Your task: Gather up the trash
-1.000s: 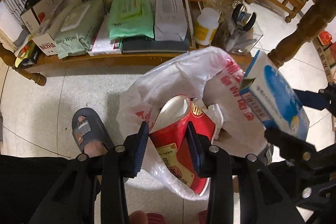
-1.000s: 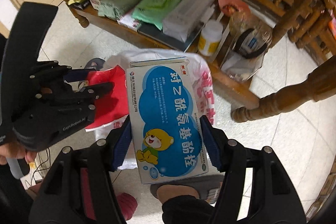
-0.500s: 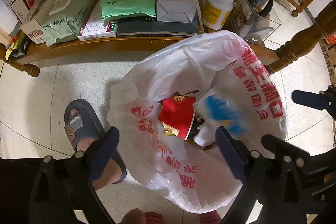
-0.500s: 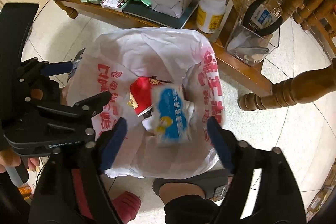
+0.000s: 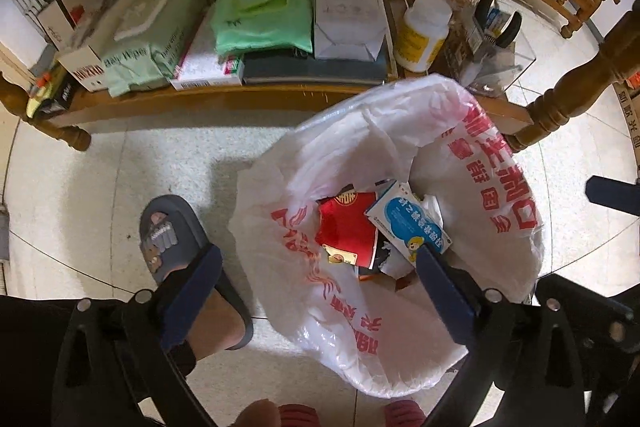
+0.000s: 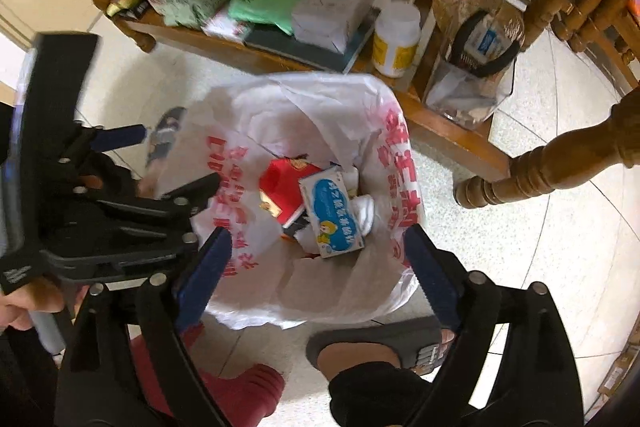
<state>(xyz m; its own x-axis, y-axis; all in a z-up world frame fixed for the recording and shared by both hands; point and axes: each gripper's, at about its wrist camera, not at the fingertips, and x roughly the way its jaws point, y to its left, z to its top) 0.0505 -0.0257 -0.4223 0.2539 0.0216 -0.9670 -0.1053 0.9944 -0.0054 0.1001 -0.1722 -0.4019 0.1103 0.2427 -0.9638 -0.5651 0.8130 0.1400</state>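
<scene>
a: left wrist view: we had the left gripper (image 5: 320, 275) spread wide, nothing between its fingers, over the white plastic bag (image 5: 400, 155) on the floor.

b: and we found the blue box (image 5: 408, 219) inside the bag, lying tilted against the red packet (image 5: 344, 227), with crumpled paper around them.

a: in the right wrist view we held the right gripper (image 6: 316, 259) just as wide and empty, above the bag's near edge. the box (image 6: 332, 215) lay below it, apart from both pads.

b: we saw a grey slipper (image 5: 172, 239) just beside the bag, and the low wooden shelf (image 5: 240, 95) behind it, with a white bottle (image 5: 424, 31) and a green pack (image 5: 260, 11) on it.
</scene>
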